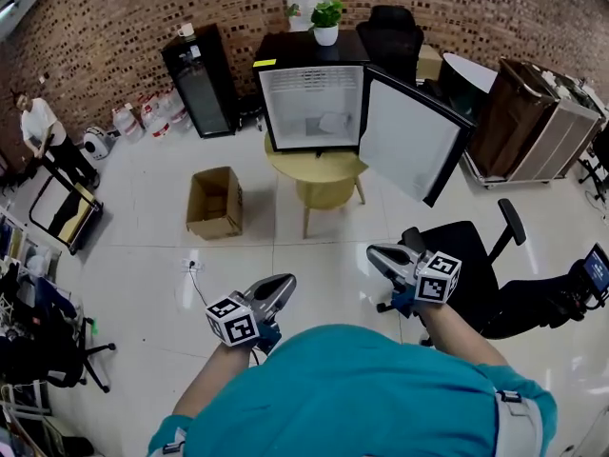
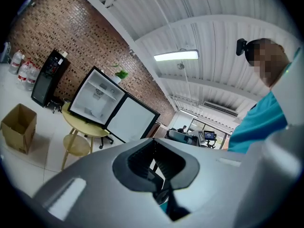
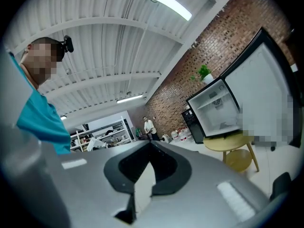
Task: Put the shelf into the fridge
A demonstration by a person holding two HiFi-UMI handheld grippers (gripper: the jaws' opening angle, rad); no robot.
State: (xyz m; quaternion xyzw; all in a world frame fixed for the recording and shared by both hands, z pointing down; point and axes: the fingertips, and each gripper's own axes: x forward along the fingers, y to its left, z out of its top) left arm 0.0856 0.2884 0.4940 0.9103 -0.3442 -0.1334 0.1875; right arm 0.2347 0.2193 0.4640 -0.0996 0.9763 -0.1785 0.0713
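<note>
Brick-walled room, white floor: the fridge [image 1: 312, 103] sits top centre on a round yellow surface [image 1: 314, 168], door open, and I can't tell if the shelf's in it. Head view looks down into the open cardboard box [image 1: 214, 201] left of it (seems empty), and only the gripper views catch the ceiling light [image 2: 175, 55]. Left gripper [image 1: 283, 284] and right gripper [image 1: 379, 254], low in frame, are both closed on nothing.

One small black fridge [image 1: 314, 93], door open, upper centre; one round yellow wooden counter [image 1: 314, 168]; one round yellow stool [image 1: 324, 194]; one brown cardboard box [image 1: 214, 201]; one green potted plant [image 1: 326, 15]; two black office chairs [image 1: 392, 29], the second chair [image 1: 466, 255] lower right; two grippers at the bottom: left gripper [image 1: 284, 284], right gripper [image 1: 376, 253].
</note>
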